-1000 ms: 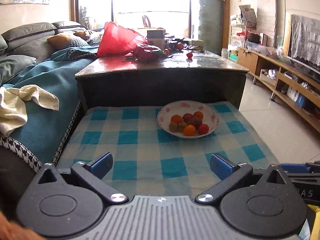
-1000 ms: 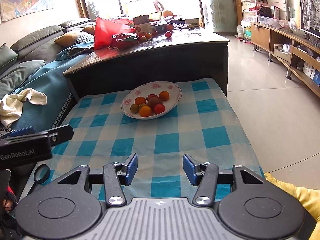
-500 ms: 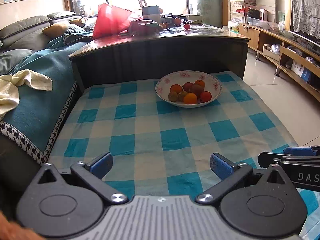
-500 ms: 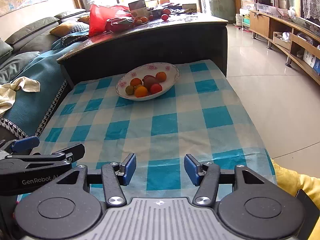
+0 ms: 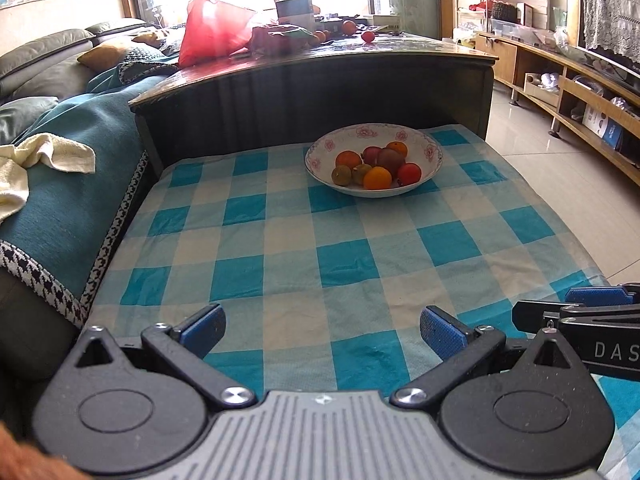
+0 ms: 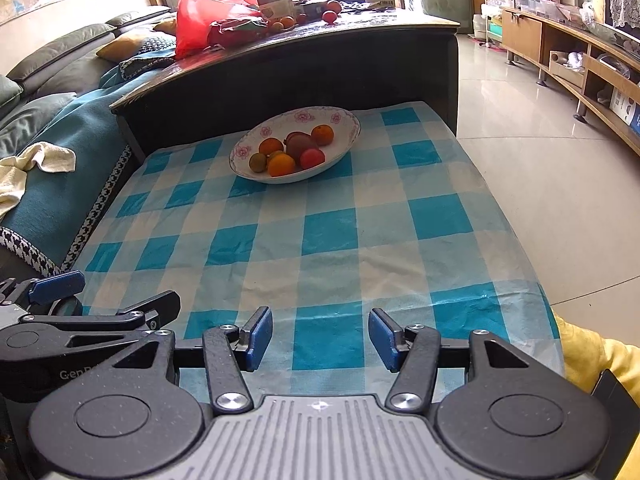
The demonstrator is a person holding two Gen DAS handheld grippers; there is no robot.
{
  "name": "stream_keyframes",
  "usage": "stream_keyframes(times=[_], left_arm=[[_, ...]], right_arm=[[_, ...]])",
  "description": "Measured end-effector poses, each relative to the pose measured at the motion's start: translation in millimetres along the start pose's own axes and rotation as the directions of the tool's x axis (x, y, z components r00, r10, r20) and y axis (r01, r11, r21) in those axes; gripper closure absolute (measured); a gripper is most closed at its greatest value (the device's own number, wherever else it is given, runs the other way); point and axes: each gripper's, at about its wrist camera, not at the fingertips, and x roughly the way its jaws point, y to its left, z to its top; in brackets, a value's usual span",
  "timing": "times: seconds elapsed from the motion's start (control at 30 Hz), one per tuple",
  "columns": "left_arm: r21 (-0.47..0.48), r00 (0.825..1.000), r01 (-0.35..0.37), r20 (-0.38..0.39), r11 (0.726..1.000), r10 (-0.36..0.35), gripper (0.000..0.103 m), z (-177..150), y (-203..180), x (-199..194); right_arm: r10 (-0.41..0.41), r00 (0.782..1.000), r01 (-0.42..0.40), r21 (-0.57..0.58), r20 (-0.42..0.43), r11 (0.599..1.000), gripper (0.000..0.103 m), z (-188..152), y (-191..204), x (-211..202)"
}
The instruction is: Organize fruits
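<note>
Left wrist view: the left tool (image 5: 320, 326) hung low over the near edge of the checked cloth (image 5: 344, 256), its blue pads far apart and nothing between them.
Right wrist view: the right tool (image 6: 318, 336) was beside the left one at the same near edge, its pads at a middle gap, also with nothing held.
Fruits: a heap of small orange, red, green and dark fruits (image 5: 376, 166) lay in the flowered bowl (image 5: 432, 152), which stood on the cloth at the far side, close to the dark worktop (image 5: 320, 92).
Other fruits: some round red and orange ones (image 6: 330, 16) lay on top of the dark worktop, near the red bag (image 6: 200, 24).
Change from one second ago: both views had risen and tilted down, so more cloth showed in front of the bowl and the bowl sat higher in the picture.
Tools compared with earlier: the pad gaps were the same; the right tool came more into the left wrist view at its right edge (image 5: 580, 316).
Bowl and fruits: no shift on the cloth.
</note>
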Motion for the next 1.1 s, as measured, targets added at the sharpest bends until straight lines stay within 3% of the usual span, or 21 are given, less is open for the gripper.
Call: stream_keyframes(times=[1.1], left_arm=[[0.027,1.000,-0.030,0.009,0.999,0.030,0.000,-4.3,-2.1,1.7]], right_arm=[[0.000,1.000,0.000,-0.014,-0.015,1.000,0.054,-2.1,0.4,4.3]])
